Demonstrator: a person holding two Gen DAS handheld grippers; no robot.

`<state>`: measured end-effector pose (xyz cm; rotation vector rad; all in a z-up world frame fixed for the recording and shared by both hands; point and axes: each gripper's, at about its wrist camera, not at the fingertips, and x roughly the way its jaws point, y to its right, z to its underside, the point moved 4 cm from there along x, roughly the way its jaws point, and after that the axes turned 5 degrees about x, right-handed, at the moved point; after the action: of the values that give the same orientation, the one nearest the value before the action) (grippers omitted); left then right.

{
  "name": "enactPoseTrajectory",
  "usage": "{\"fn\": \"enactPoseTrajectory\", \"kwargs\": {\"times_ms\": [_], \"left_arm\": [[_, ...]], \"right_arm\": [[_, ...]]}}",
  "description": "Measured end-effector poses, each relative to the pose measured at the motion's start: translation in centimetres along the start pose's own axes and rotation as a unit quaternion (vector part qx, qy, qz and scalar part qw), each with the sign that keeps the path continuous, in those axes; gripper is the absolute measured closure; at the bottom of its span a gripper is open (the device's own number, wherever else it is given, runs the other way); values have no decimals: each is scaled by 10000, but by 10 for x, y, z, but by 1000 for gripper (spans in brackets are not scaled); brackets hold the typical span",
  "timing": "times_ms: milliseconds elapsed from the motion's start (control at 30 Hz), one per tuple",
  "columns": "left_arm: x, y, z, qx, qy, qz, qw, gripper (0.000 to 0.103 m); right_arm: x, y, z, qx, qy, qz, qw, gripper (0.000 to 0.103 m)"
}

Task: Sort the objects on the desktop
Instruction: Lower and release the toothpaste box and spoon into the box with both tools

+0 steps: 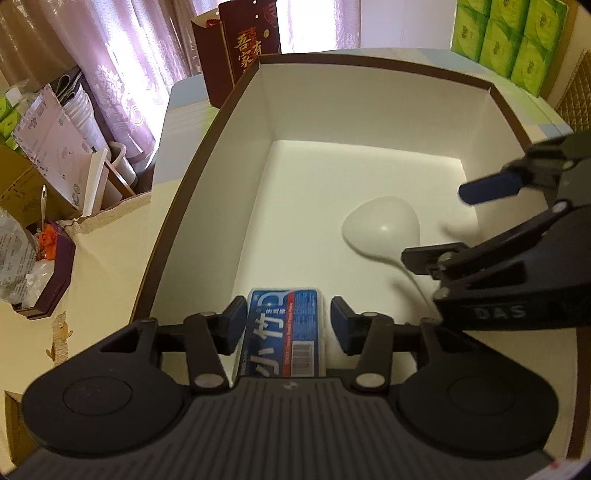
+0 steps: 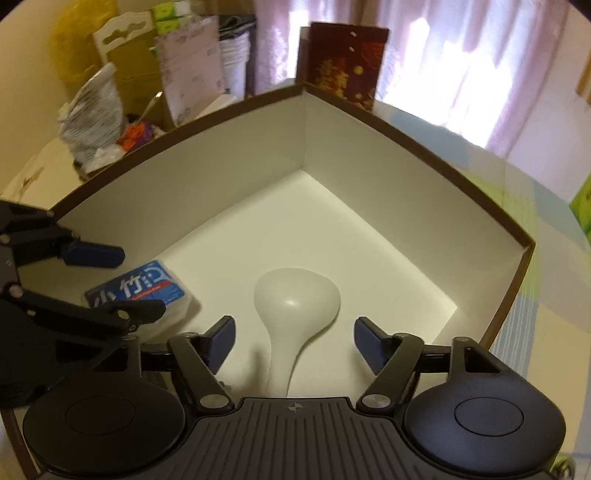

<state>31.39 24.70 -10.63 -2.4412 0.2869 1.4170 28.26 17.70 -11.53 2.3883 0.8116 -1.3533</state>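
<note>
A large box (image 1: 314, 99) (image 2: 240, 173) with a brown rim and white inside holds two things. A blue tissue pack (image 1: 284, 325) (image 2: 147, 284) lies on its floor near one wall. My left gripper (image 1: 289, 317) (image 2: 133, 280) is open, its pads on either side of the pack with small gaps. A white rice paddle (image 1: 380, 229) (image 2: 295, 295) lies flat on the floor beside the pack. My right gripper (image 2: 295, 334) (image 1: 456, 223) hangs open over it, the handle running between the fingers.
A dark red gift bag (image 1: 247, 40) (image 2: 343, 59) stands behind the box. Green tissue packs (image 1: 509, 33) are stacked at the back right. Cardboard boxes, a plastic bag (image 2: 92, 114) and a purple box (image 1: 48, 280) crowd the left side. A cream cloth (image 1: 110, 251) covers the table.
</note>
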Motion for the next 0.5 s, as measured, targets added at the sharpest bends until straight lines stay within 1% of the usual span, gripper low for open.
{"fn": "enactPoseTrajectory", "kwargs": {"times_ms": [33, 100, 133, 167, 233, 300, 367, 433, 500], "left_arm": [[0, 0, 1, -1, -12, -20, 10000, 50], [-2, -1, 4, 11, -11, -33, 10000, 43], [-3, -1, 5, 23, 1, 1, 10000, 39], [-4, -1, 6, 32, 12, 19, 10000, 37], [-8, 1, 7, 71, 48, -41, 10000, 22], [-12, 3, 7, 111, 114, -86, 9998, 20], [-16, 4, 6, 102, 141, -69, 9998, 18], [-21, 6, 6, 125, 197, -76, 9997, 14], [-27, 9, 5, 156, 254, -85, 9995, 13]], "right_arm": [[-2, 0, 1, -68, 10, -17, 10000, 27], [-5, 1, 2, -146, 35, -16, 9999, 15], [-9, 2, 3, -183, 99, -89, 9997, 13], [-14, 3, 4, -228, 153, -186, 9994, 10], [-21, 4, 5, -311, 206, -290, 9989, 6], [-28, 3, 7, -404, 287, -319, 9983, 2], [-35, 2, 9, -533, 357, -348, 9973, 2], [-42, 1, 10, -642, 425, -419, 9962, 2], [-48, 1, 11, -698, 488, -472, 9953, 2]]}}
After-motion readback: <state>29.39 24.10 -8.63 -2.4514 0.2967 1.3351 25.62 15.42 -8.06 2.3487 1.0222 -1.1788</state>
